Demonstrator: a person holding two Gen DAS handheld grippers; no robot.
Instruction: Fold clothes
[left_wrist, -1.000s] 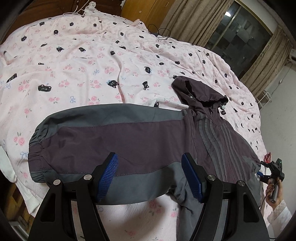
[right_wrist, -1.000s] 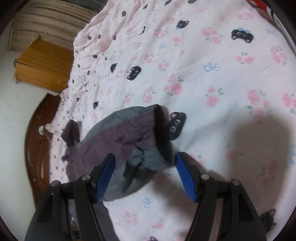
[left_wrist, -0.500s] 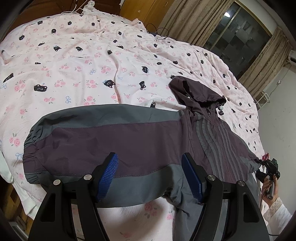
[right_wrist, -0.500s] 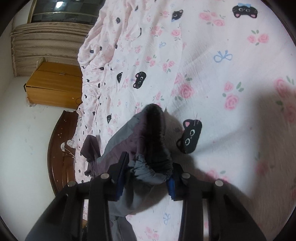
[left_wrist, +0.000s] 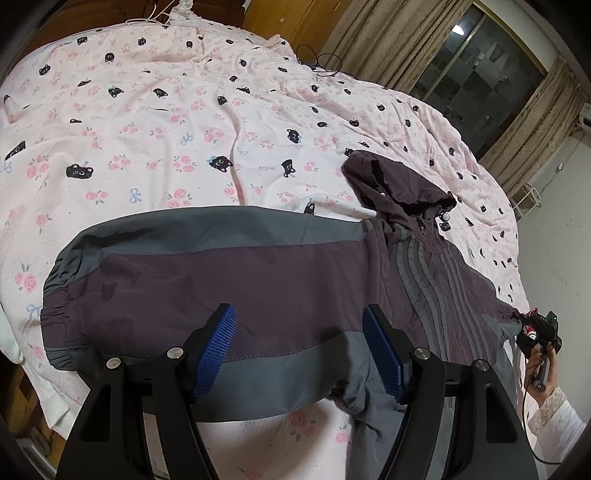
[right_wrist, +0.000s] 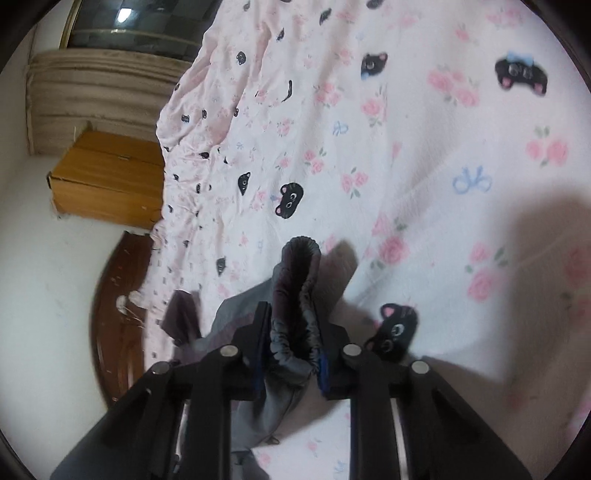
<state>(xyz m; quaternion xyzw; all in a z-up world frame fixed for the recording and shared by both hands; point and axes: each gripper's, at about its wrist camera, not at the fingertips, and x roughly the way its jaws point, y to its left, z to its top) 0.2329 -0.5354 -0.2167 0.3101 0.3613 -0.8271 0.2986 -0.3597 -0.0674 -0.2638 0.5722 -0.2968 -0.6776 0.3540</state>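
Observation:
A purple and grey hooded jacket (left_wrist: 280, 280) lies spread on the bed, one sleeve stretched left, hood (left_wrist: 399, 184) at the far right. My left gripper (left_wrist: 299, 347) is open, hovering over the lower edge of that sleeve near the armpit, holding nothing. My right gripper (right_wrist: 291, 350) is shut on the elastic cuff of the other sleeve (right_wrist: 295, 295), which stands bunched between the blue pads and is lifted off the bed. In the left wrist view the right gripper (left_wrist: 535, 328) shows at the jacket's far right end, held by a hand.
The bed is covered by a pink sheet with black cats and roses (left_wrist: 184, 122). A wooden headboard (right_wrist: 118, 314) and a wooden cabinet (right_wrist: 107, 181) stand beside the bed. Curtains and a dark window (left_wrist: 476, 74) are at the back.
My right gripper has closed on the sleeve cuff and lifted it upright off the sheet. My left gripper has stayed open, drifting slightly over the left sleeve.

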